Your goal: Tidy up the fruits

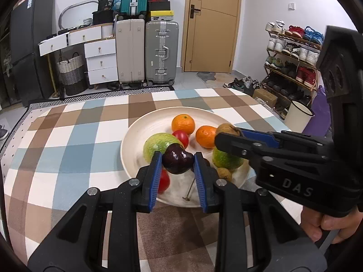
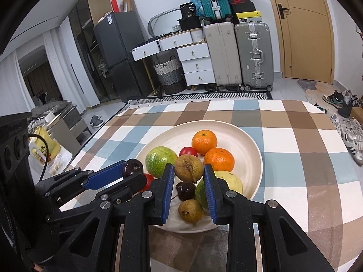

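A cream plate [image 1: 136, 136] [image 2: 249, 149] on the checked tablecloth holds two oranges [image 1: 183, 124] [image 2: 204, 141], green fruits [image 1: 160, 145] [image 2: 160, 161], red ones [image 1: 180, 137] and a small brown one [image 2: 190, 210]. In the left wrist view my left gripper [image 1: 178, 162] is shut on a dark purple fruit [image 1: 178, 162] just over the plate's near side. My right gripper [image 2: 188, 170] is shut on a brown stemmed fruit [image 2: 188, 168] over the plate's middle. Each gripper shows in the other view: right gripper [image 1: 224, 134], left gripper [image 2: 132, 170].
The checked table [image 1: 68, 136] stretches left of and beyond the plate. Another dark fruit [image 2: 185, 190] lies in the plate under the right gripper. A loose stem [image 1: 189, 191] rests on the plate's near part. Suitcases, drawers and a shoe rack stand beyond the table.
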Available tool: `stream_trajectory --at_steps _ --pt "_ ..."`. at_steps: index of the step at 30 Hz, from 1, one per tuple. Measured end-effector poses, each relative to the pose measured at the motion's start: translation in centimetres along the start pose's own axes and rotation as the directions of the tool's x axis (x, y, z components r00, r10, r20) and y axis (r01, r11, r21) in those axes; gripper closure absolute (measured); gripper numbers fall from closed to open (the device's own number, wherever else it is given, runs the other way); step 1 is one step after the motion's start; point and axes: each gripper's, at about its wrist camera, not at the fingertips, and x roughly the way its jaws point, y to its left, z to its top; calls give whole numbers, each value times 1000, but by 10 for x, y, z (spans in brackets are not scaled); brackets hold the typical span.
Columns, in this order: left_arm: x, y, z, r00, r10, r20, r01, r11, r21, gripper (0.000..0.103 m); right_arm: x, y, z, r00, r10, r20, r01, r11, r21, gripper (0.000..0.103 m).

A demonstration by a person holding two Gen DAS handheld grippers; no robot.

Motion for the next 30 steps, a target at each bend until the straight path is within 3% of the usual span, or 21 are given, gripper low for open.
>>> stream_trajectory --at_steps 4,6,10,12,14,17,21,24,26,27,30 --pt "5 -1 1 1000 -1 -11 1 1000 2 77 -2 -3 0 1000 -9 -3 9 1000 4 71" --pt "3 -1 1 1000 -3 -7 3 1000 4 77 -6 -3 1 1000 -14 11 14 1000 1 60" --pt "-2 0 3 1000 7 10 -7 1000 -1 77 -16 -4 3 999 -24 38 24 1000 -2 53" --pt "-4 1 4 1000 17 9 -16 1000 -4 76 -20 -5 4 999 -28 47 29 1000 -1 43" --pt "-7 3 4 1000 23 13 -23 1000 -9 71 -24 -7 4 998 -29 58 29 1000 3 37" --pt "-12 7 5 999 33 22 -32 999 -22 54 -28 -10 4 997 -34 63 33 999 11 31" --pt "-24 16 5 997 48 52 -45 997 -56 21 -33 -13 3 997 -38 68 37 999 20 19" --pt "-31 22 4 996 67 62 -63 996 -66 17 -39 -15 1 996 -33 78 31 999 24 11" --pt "-35 26 2 995 72 64 -67 995 -76 10 -44 -15 0 996 -29 89 27 999 23 6" --pt "-37 28 1 995 75 65 -70 994 -82 1 -46 -16 0 995 -25 93 23 999 24 3" --pt "-43 31 -3 994 84 71 -78 993 -88 1 -53 -18 -4 995 -21 102 18 1000 24 1"
